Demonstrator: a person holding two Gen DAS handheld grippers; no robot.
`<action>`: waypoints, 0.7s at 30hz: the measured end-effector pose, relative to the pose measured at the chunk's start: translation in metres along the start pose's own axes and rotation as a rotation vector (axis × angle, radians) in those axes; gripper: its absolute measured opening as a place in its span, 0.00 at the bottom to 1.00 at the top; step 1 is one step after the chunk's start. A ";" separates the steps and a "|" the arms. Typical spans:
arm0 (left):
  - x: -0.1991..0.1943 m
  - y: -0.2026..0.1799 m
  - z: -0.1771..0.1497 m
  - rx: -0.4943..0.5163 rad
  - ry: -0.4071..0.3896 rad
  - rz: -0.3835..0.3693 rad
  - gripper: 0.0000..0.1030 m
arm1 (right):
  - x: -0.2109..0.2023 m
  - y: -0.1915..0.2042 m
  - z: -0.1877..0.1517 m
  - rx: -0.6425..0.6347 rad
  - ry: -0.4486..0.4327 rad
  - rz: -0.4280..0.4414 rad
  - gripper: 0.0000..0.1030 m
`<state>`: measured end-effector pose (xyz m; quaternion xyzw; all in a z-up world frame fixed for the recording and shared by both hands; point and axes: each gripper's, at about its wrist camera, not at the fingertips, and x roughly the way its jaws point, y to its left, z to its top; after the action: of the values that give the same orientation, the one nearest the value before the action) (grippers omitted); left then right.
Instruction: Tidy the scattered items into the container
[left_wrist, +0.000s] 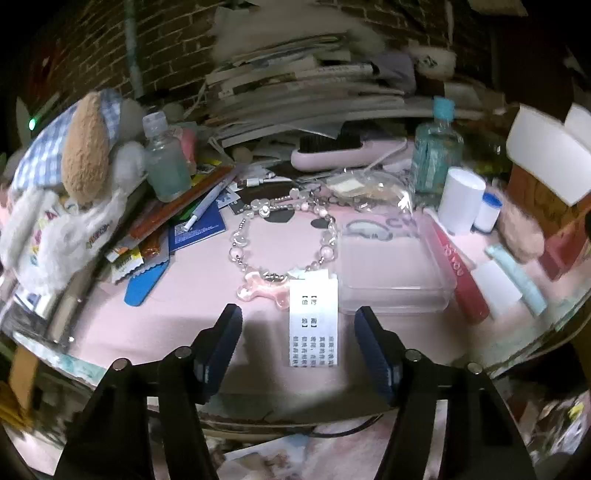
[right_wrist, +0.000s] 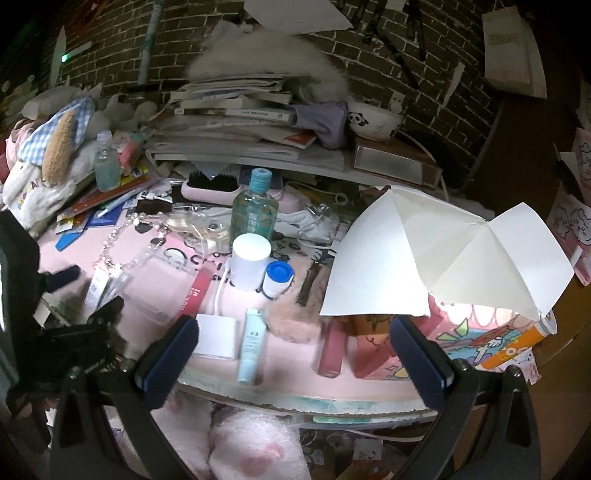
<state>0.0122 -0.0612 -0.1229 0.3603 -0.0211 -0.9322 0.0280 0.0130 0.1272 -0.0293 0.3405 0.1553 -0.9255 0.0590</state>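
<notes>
My left gripper (left_wrist: 297, 321) is open and empty, just short of a beaded bracelet (left_wrist: 284, 236) with a pink charm and a white printed tag (left_wrist: 313, 321) on the pink table mat. A clear flat plastic box (left_wrist: 391, 266) lies right of the bracelet. A red tube (left_wrist: 461, 273), white block (left_wrist: 496, 288) and pale blue tube (left_wrist: 517, 277) lie further right. My right gripper (right_wrist: 295, 332) is open and empty above the front edge, over the white block (right_wrist: 216, 338), pale blue tube (right_wrist: 251, 343) and a pink tube (right_wrist: 330, 349). The colourful open-flap box (right_wrist: 443, 266) stands right.
A teal bottle (right_wrist: 255, 210), white cylinder (right_wrist: 251, 262) and small blue-capped jar (right_wrist: 279, 277) stand mid-table. A pink hairbrush (left_wrist: 343, 151), stacked books (right_wrist: 240, 122), a plush toy (left_wrist: 74, 166), snack packets (left_wrist: 147, 236) and a fluffy pink item (right_wrist: 295, 321) crowd the table. The left gripper shows in the right wrist view (right_wrist: 74, 295).
</notes>
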 end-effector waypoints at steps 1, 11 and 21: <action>0.000 0.001 0.000 -0.002 0.000 -0.005 0.55 | 0.000 0.000 0.000 0.001 0.002 0.000 1.00; -0.001 -0.008 0.003 0.012 0.021 -0.035 0.18 | 0.005 0.002 0.000 -0.005 0.017 0.013 1.00; -0.014 -0.003 0.010 -0.011 0.011 -0.015 0.18 | 0.005 0.001 -0.001 0.000 0.015 0.018 1.00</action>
<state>0.0155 -0.0576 -0.1066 0.3656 -0.0129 -0.9304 0.0232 0.0104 0.1266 -0.0332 0.3488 0.1527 -0.9223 0.0659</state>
